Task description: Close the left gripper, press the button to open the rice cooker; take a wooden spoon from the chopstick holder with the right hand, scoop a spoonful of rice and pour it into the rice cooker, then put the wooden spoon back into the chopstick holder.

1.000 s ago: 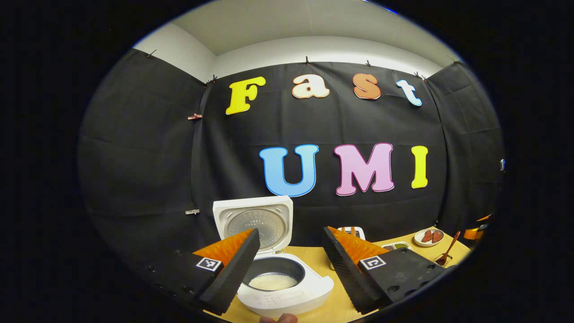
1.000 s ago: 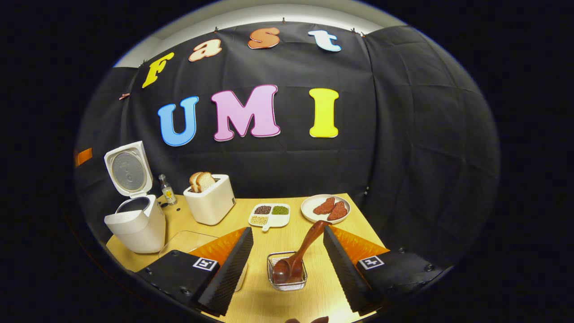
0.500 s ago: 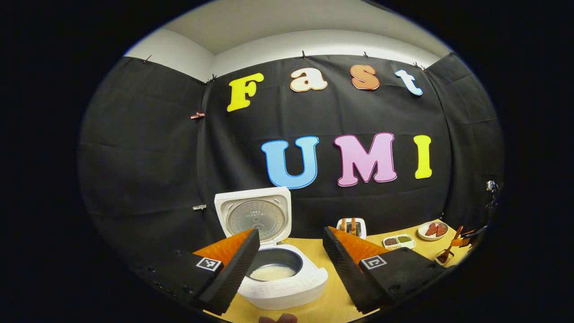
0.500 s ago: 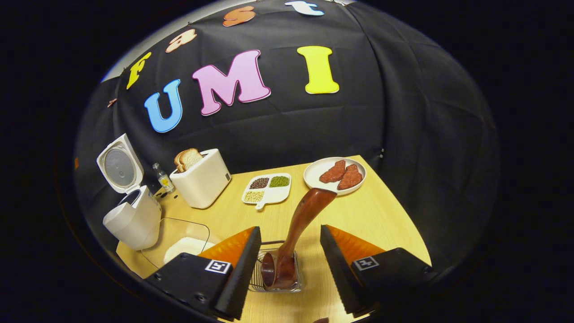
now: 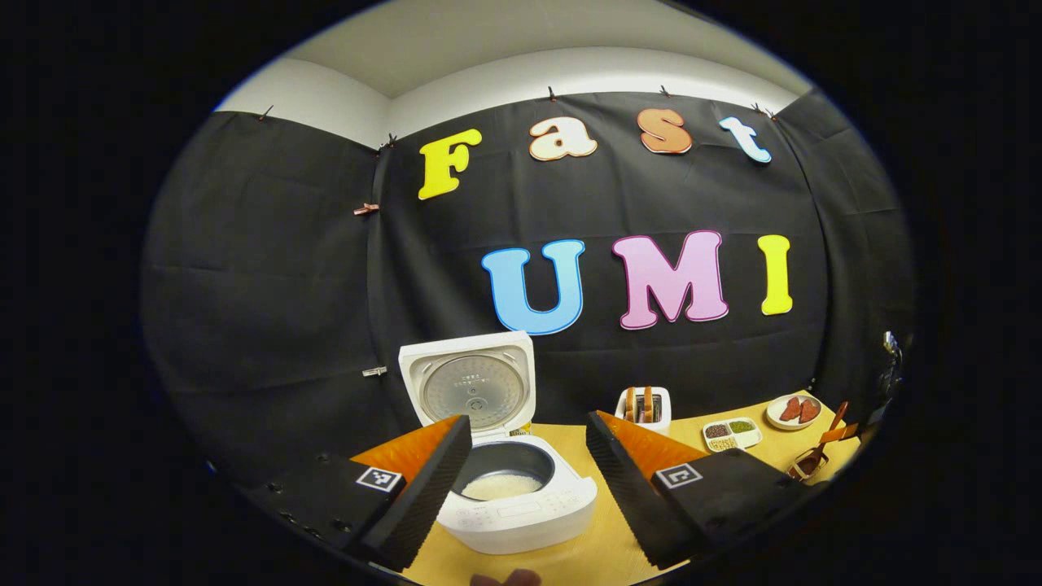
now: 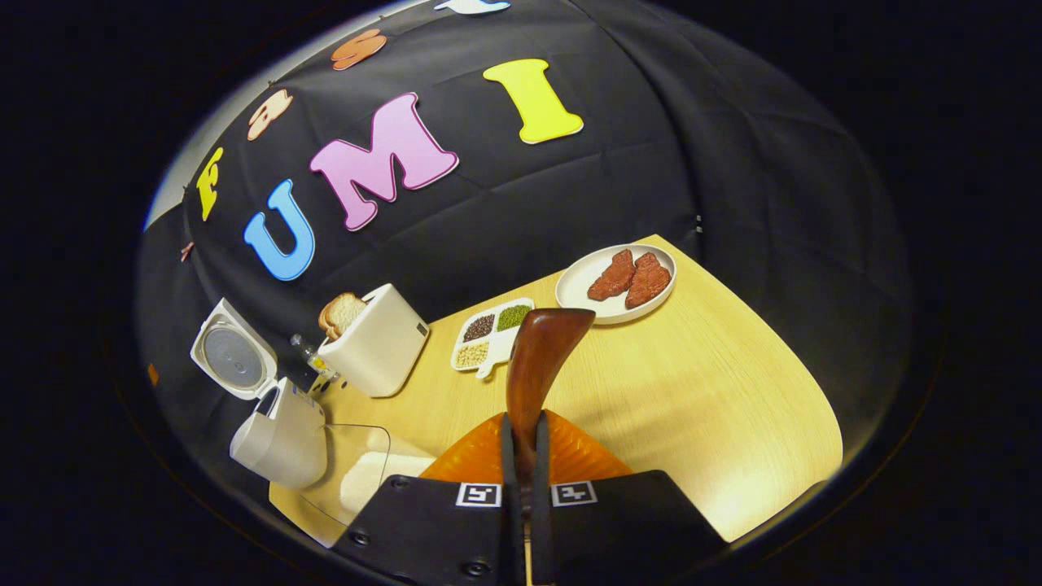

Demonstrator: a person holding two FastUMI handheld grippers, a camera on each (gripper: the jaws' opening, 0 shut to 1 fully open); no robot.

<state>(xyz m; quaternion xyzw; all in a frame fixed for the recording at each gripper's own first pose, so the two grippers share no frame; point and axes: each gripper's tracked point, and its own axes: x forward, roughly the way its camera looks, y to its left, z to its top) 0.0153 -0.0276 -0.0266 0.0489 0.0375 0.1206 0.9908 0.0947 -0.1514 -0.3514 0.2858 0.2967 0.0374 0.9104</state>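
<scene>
black cloth walls [image 5: 269, 268], white wall strip [image 5: 570, 73] above, light wooden table [image 6: 716, 391]

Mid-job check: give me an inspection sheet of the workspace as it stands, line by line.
Surface: light wooden table, bare on its right side.
Job's things: white rice cooker, lid up, rice in the pot; dark brown wooden spoon clamped by its handle; clear rice container beside the cooker; wire chopstick holder.
Clutter: white toaster with bread; white divided dish of beans; white plate of red meat slices; small bottle.
Grippers: left tongs open, hovering in front of the cooker; right tongs shut on the spoon.
Cables: nothing seen.
Surroundings: black cloth wall, white ceiling above.
</scene>
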